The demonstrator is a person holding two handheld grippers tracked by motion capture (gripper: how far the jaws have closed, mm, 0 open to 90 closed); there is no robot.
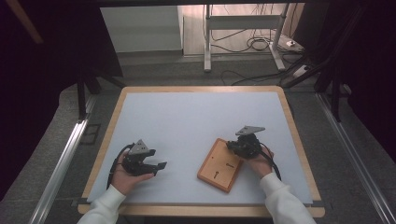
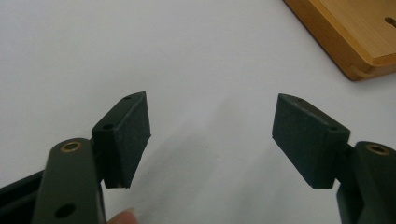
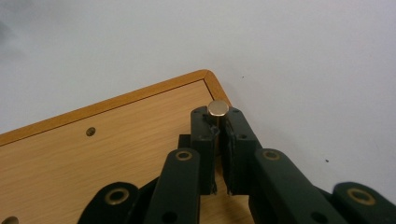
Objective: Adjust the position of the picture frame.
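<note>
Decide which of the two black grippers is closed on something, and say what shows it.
The right gripper: its jaws pinch a small brass-coloured metal peg over the wooden board. The left gripper is open.

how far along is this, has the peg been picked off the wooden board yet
Done: the right gripper has its jaws closed on the small brass peg at the corner of the wooden board. In hand: that grip. Left: lifting the peg isn't evident yet. The left gripper waits open over the white table.

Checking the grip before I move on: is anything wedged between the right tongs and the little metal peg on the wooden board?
Nothing visible. In the right gripper view the right tongs close directly on the round metal peg near the corner of the wooden board, with both pads against it.
</note>
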